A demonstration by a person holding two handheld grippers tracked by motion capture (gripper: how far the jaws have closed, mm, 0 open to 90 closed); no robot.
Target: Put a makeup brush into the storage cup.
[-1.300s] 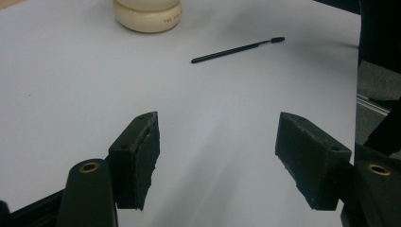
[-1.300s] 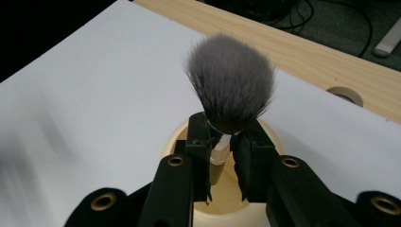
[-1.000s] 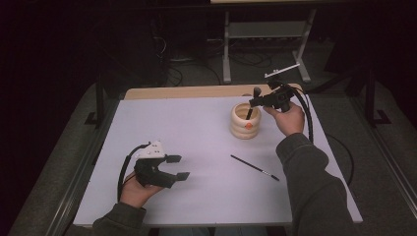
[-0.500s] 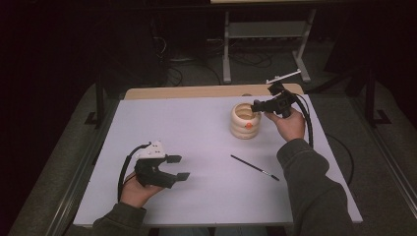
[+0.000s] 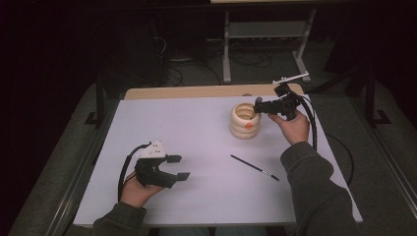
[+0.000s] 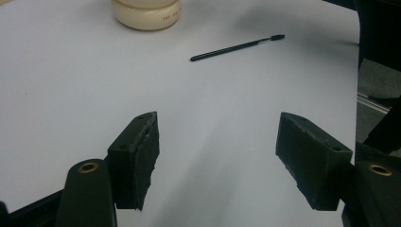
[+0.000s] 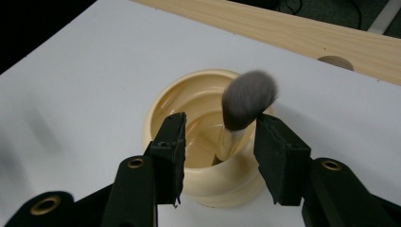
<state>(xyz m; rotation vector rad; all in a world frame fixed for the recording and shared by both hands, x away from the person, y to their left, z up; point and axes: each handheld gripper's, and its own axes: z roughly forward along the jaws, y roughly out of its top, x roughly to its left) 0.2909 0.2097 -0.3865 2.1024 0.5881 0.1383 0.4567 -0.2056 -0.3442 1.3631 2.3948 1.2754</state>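
A fluffy grey brush (image 7: 246, 101) stands in the ribbed, glossy cream cup (image 7: 208, 142). The right gripper (image 7: 220, 142) fingers have just been opening and now stand apart around the handle, off it, where earlier they pinched it. The left gripper (image 6: 217, 161) fingers gape over the matte white desk (image 6: 71, 85).

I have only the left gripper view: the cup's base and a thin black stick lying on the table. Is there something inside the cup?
Observer: Yes. A brush with a fluffy grey head stands in the cup, head up.
Operator: Does the right gripper hold it?
Observer: No. The right gripper has just been opening its jaws; the brush stands between them, not squeezed.
Operator: What lies beyond the cup?
Observer: The white sheet ends there, and a bare wooden strip of table shows.
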